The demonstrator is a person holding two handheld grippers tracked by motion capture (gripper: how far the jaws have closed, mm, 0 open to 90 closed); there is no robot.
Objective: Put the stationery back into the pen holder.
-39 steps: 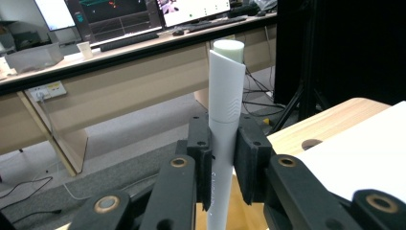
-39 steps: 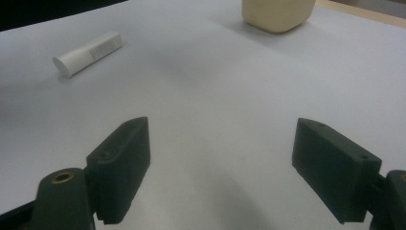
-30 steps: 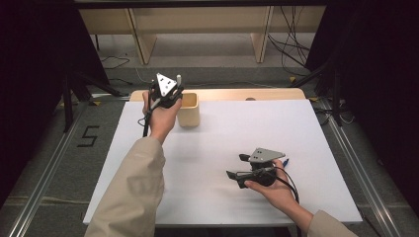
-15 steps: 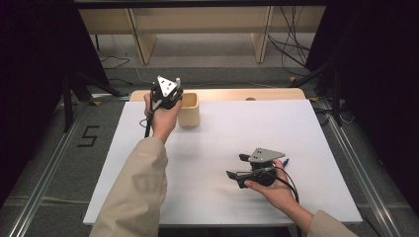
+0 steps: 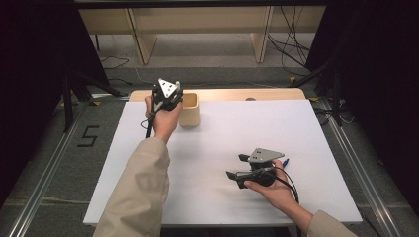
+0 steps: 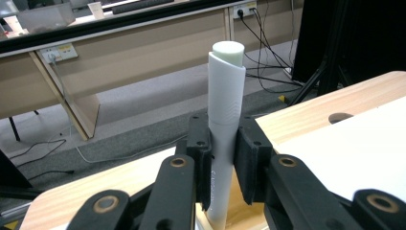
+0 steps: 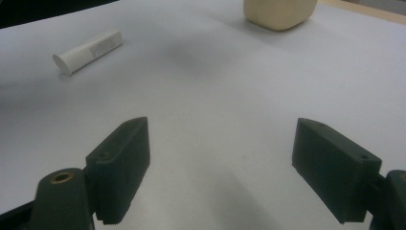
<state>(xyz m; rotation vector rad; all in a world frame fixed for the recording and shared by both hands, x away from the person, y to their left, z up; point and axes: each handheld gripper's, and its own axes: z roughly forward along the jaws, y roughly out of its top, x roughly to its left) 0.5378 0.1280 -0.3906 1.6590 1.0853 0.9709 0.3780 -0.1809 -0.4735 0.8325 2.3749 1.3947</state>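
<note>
At table's far left: left gripper (image 5: 167, 95) raised in the hand, just beside the cup (image 5: 189, 110), on its left in the high view.
Left jaws: clenched on a white tube (image 6: 224, 129), pads pressing both sides of its lower half.
Tube: upright between the jaws, pale cap on top, lower end over the cup's wooden rim (image 6: 239, 218) in the left gripper view; whether it touches the cup, cannot tell.
Cup: tan, squarish, standing at the far edge of the white sheet (image 5: 237, 128), close to the bare wood strip of the table (image 5: 276, 94).
Near right of sheet: right gripper (image 5: 237, 167) low over the sheet, lying level in the hand, pointing left in the high view.
Right jaws: released, spread wide, nothing between them, white sheet beneath.
Second tube (image 7: 87, 50): lying flat on the sheet, well ahead of the right jaws, to the upper left in the right gripper view.
Blue thing (image 5: 286, 161): small, on the sheet just beside the right hand; too small to identify.
</note>
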